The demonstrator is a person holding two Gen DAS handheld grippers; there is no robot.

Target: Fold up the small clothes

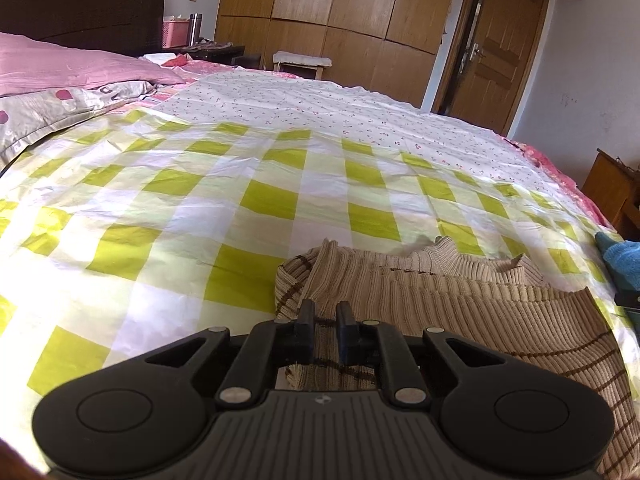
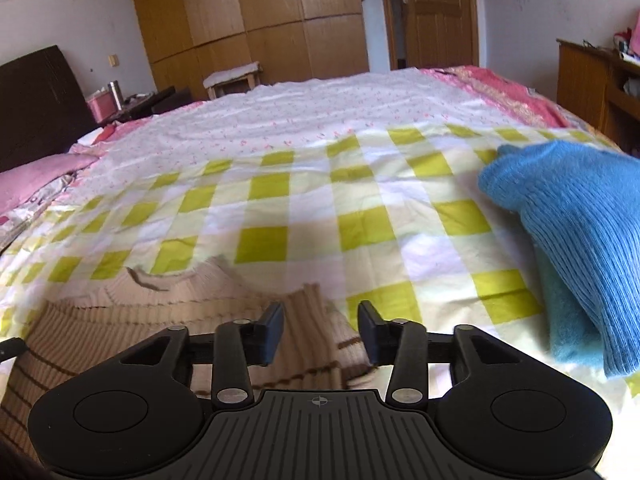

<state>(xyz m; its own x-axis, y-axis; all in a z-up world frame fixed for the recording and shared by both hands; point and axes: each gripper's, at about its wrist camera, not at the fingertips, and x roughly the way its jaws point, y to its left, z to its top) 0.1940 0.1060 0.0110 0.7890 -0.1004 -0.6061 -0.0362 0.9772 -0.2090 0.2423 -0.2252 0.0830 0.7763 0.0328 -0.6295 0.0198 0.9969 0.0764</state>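
Observation:
A beige ribbed sweater with thin brown stripes [image 1: 460,304] lies on the green-and-white checked sheet [image 1: 200,200]. My left gripper [image 1: 326,322] is shut on the sweater's left sleeve, with cloth pinched between its fingers. The sweater also shows in the right wrist view [image 2: 160,320]. My right gripper [image 2: 322,330] is open, and its fingers straddle the sweater's right sleeve end [image 2: 316,320] just above the cloth. A folded blue knit garment [image 2: 580,232] lies to its right.
The bed carries a floral sheet [image 1: 320,104] further back and pink pillows [image 1: 72,64] at the left. Wooden wardrobes [image 1: 340,12] and a door [image 1: 500,40] stand behind. A wooden cabinet [image 2: 592,80] stands at the right of the bed.

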